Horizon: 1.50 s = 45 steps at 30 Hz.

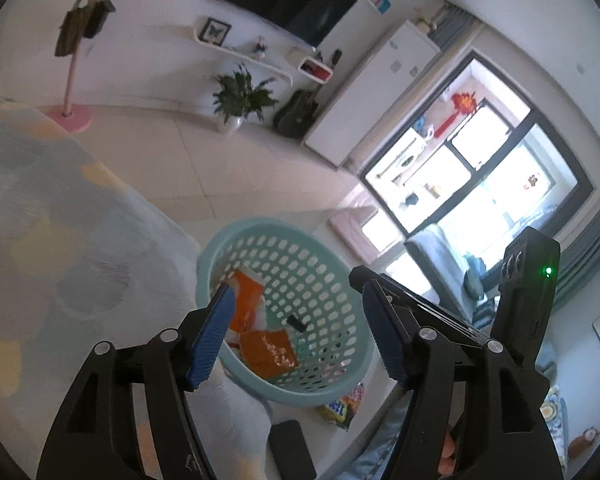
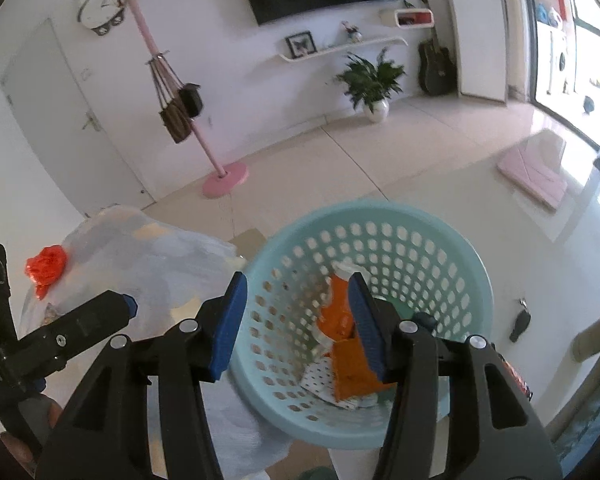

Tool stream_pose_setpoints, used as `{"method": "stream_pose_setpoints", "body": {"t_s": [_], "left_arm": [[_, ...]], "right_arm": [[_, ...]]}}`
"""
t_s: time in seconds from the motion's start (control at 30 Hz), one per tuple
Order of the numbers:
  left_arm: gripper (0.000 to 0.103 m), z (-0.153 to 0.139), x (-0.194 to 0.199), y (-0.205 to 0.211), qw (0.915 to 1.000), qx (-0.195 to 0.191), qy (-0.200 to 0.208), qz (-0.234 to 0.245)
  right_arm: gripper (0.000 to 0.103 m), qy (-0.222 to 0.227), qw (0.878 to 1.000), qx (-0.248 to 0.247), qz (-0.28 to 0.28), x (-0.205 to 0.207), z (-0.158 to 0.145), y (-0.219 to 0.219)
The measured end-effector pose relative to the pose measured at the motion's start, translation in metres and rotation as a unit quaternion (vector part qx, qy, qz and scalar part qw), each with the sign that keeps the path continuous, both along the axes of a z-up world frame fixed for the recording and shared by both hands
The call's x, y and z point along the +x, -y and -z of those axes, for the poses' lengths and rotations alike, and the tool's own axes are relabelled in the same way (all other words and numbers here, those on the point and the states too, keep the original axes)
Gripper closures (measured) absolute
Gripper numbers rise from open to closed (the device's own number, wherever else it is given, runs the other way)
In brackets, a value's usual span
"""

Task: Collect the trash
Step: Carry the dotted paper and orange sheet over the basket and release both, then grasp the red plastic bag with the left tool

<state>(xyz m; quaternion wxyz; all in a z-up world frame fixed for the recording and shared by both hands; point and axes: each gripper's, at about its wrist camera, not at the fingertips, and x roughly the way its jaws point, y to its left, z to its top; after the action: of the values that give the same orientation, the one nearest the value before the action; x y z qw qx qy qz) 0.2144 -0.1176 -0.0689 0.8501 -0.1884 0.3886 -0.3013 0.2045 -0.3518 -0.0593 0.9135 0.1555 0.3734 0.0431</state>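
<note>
A pale teal perforated basket (image 1: 340,292) (image 2: 440,248) stands on the floor beside a cloth-covered table. Orange snack wrappers (image 1: 266,346) (image 2: 350,372) lie inside it, with a small black item (image 1: 297,323). My left gripper (image 1: 296,332) is open and empty above the basket's mouth. My right gripper (image 2: 296,320) is open and empty above the basket too; it also shows in the left wrist view (image 1: 416,312). A crumpled red wrapper (image 2: 46,266) lies on the table at the left. A yellow snack bag (image 1: 342,406) lies on the floor by the basket.
The table's pastel cloth (image 1: 40,240) (image 2: 152,264) borders the basket on the left. A black phone-like slab (image 1: 290,450) lies near the basket. A key fob (image 2: 520,320) lies on the floor. A pink coat stand (image 2: 224,178), a potted plant (image 2: 374,84) and a pink mat (image 2: 534,178) stand farther off.
</note>
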Motion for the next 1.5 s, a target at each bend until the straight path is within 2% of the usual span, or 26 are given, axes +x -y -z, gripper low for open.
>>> {"method": "stream_pose_setpoints", "body": {"t_s": [0.2, 0.47, 0.6, 0.67, 0.8, 0.9, 0.97, 1.07, 1.17, 1.23, 1.33, 1.4, 1.47, 1.5], "left_arm": [[0.039, -0.033, -0.019, -0.039, 0.9985, -0.001, 0.044, -0.031], [0.039, -0.071, -0.046, -0.113, 0.9909, -0.001, 0.089, -0.101], [0.028, -0.083, -0.058, -0.157, 0.9821, 0.005, 0.105, -0.156], [0.025, -0.086, -0.062, -0.181, 0.9769, 0.022, 0.108, -0.183], [0.024, -0.085, -0.065, -0.227, 0.9639, 0.056, 0.102, -0.239], [0.017, -0.08, -0.056, -0.258, 0.9513, 0.089, 0.094, -0.28], [0.016, -0.07, -0.04, -0.278, 0.9452, 0.109, 0.076, -0.298], [0.016, -0.051, -0.01, -0.304, 0.9461, 0.109, 0.038, -0.303], [0.016, -0.03, 0.016, -0.325, 0.95, 0.077, -0.003, -0.303], [0.018, -0.02, 0.03, -0.334, 0.9497, 0.059, -0.026, -0.307], [0.018, -0.008, 0.04, -0.343, 0.9526, 0.017, -0.043, -0.301], [0.023, -0.004, 0.042, -0.343, 0.953, 0.012, -0.039, -0.3], [0.039, -0.004, 0.044, -0.343, 0.9554, 0.013, -0.045, -0.292], [0.062, 0.0, 0.047, -0.343, 0.9579, 0.006, -0.053, -0.282]], "right_arm": [[0.052, 0.043, 0.999, -0.002, -0.03, -0.008, -0.031, -0.032], [0.051, 0.096, 0.993, 0.005, -0.069, -0.022, -0.065, -0.087], [0.05, 0.134, 0.984, 0.004, -0.117, -0.033, -0.084, -0.132], [0.048, 0.142, 0.978, -0.005, -0.151, -0.036, -0.087, -0.161], [0.046, 0.151, 0.97, -0.014, -0.192, -0.036, -0.078, -0.211], [0.046, 0.148, 0.963, -0.02, -0.222, -0.03, -0.066, -0.246], [0.046, 0.14, 0.961, -0.026, -0.237, -0.025, -0.057, -0.265], [0.046, 0.123, 0.956, -0.039, -0.263, -0.015, -0.043, -0.29], [0.046, 0.105, 0.952, -0.051, -0.283, -0.007, -0.034, -0.305], [0.046, 0.096, 0.948, -0.064, -0.297, -0.002, -0.027, -0.312], [0.042, 0.088, 0.943, -0.065, -0.314, 0.001, -0.022, -0.317], [0.041, 0.081, 0.943, -0.062, -0.318, 0.005, -0.019, -0.32], [0.041, 0.07, 0.942, -0.06, -0.322, 0.006, -0.014, -0.324], [0.041, 0.058, 0.942, -0.059, -0.326, 0.008, -0.009, -0.327]]}}
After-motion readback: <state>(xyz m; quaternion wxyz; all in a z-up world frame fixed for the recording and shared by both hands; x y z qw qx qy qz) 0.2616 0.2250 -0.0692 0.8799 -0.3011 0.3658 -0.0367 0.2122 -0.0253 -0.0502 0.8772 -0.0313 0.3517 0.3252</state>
